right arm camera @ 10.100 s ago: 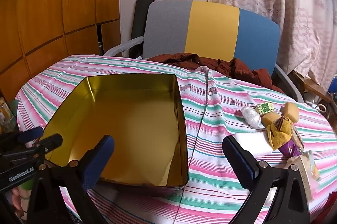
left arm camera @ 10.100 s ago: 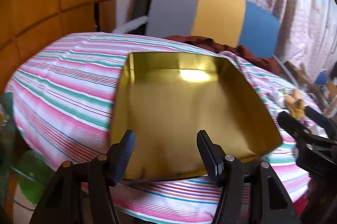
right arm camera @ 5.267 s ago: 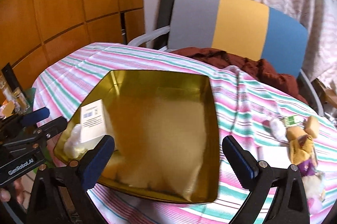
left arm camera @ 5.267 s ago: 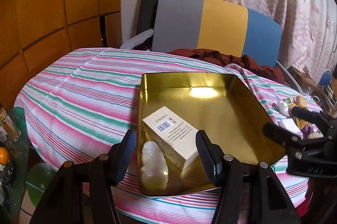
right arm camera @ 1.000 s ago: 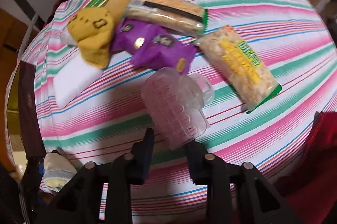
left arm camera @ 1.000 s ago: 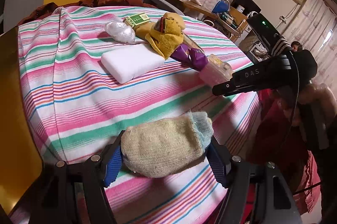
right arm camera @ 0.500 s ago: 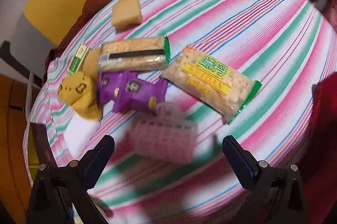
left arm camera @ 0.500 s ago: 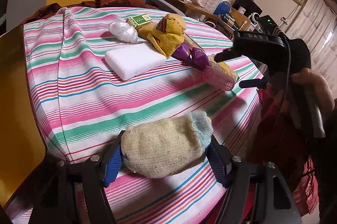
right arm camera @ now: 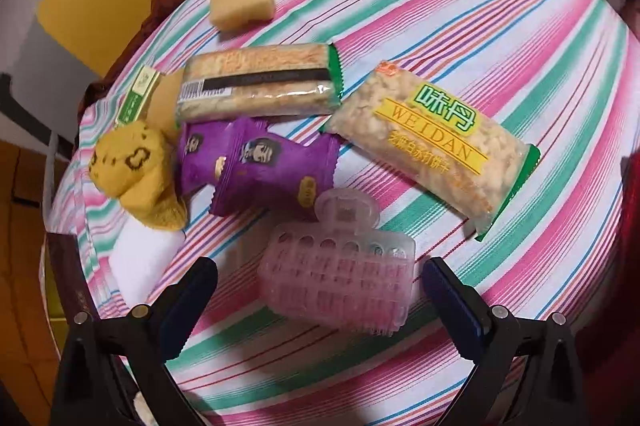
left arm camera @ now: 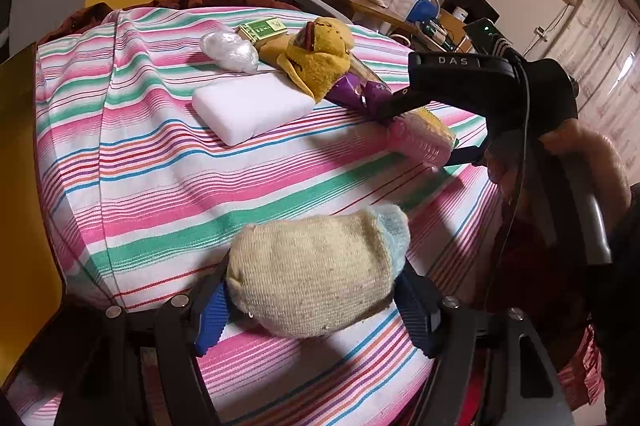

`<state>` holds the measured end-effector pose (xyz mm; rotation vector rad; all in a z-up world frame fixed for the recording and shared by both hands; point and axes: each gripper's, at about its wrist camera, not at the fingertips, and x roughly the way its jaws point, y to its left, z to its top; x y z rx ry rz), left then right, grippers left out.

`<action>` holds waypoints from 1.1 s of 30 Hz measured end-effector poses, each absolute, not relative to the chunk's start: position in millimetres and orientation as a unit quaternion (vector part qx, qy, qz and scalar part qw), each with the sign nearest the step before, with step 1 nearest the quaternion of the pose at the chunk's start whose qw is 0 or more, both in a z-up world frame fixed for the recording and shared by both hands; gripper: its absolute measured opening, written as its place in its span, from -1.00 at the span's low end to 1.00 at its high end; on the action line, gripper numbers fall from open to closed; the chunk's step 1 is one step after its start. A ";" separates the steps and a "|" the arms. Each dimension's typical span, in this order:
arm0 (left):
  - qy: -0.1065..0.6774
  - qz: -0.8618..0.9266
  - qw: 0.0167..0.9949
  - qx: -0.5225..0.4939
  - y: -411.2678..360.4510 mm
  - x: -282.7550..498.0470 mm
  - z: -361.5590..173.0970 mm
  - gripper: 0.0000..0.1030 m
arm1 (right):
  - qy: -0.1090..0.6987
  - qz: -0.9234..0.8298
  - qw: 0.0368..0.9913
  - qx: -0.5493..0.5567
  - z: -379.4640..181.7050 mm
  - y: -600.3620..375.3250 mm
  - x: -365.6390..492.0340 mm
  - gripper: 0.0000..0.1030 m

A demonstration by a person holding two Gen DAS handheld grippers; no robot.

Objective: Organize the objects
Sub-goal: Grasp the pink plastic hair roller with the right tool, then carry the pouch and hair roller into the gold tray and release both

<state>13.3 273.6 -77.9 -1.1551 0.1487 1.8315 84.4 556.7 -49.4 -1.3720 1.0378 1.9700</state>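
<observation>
Two grippers noted; our left gripper (left arm camera: 316,298) clamps a cream sock (left arm camera: 316,274). Only the right wrist view shows our right gripper (right arm camera: 320,290) spread wide around the pink plastic basket (right arm camera: 340,274), pads (right arm camera: 452,294) apart from it.

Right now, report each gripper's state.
Left gripper: shut on the cream knitted sock.
Right gripper: open, straddling the pink perforated plastic case.

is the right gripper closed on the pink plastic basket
No, the right gripper is wide open, its fingers either side of the pink basket.

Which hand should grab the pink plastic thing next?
The right. The right gripper is open with the pink plastic case lying between its fingers on the striped cloth. The left gripper is busy, shut on the rolled sock.
</observation>
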 end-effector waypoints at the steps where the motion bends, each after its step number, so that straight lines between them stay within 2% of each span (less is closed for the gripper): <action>1: 0.061 0.746 0.466 -0.471 274.2 13.1 -78.0 0.42 | 0.382 0.726 0.262 -0.508 -49.5 557.6 85.9 1.00; 10: 0.058 0.745 0.465 -0.475 272.8 12.4 -78.5 0.42 | 0.341 0.723 0.273 -0.536 -49.1 552.1 88.1 1.00; 12: 0.058 0.746 0.464 -0.475 272.8 12.9 -78.5 0.42 | 0.323 0.722 0.275 -0.546 -48.2 549.5 87.9 0.94; 14: 0.060 0.747 0.463 -0.473 273.9 13.4 -78.7 0.42 | 0.305 0.723 0.290 -0.547 -44.4 548.5 91.2 0.59; 16: 0.063 0.749 0.463 -0.471 274.6 14.2 -79.2 0.42 | 0.300 0.727 0.302 -0.540 -39.2 549.3 97.5 0.35; 25: 0.068 0.757 0.465 -0.455 270.4 18.1 -70.8 0.35 | 0.312 0.751 0.272 -0.514 -6.0 531.9 125.3 0.34; 30: 0.036 0.775 0.472 -0.419 249.9 17.1 -36.1 0.35 | 0.276 0.806 0.239 -0.466 33.3 501.4 143.0 0.34; 33: 0.011 0.794 0.465 -0.391 226.7 11.2 -10.9 0.35 | 0.264 0.829 0.209 -0.446 42.3 473.4 115.6 0.34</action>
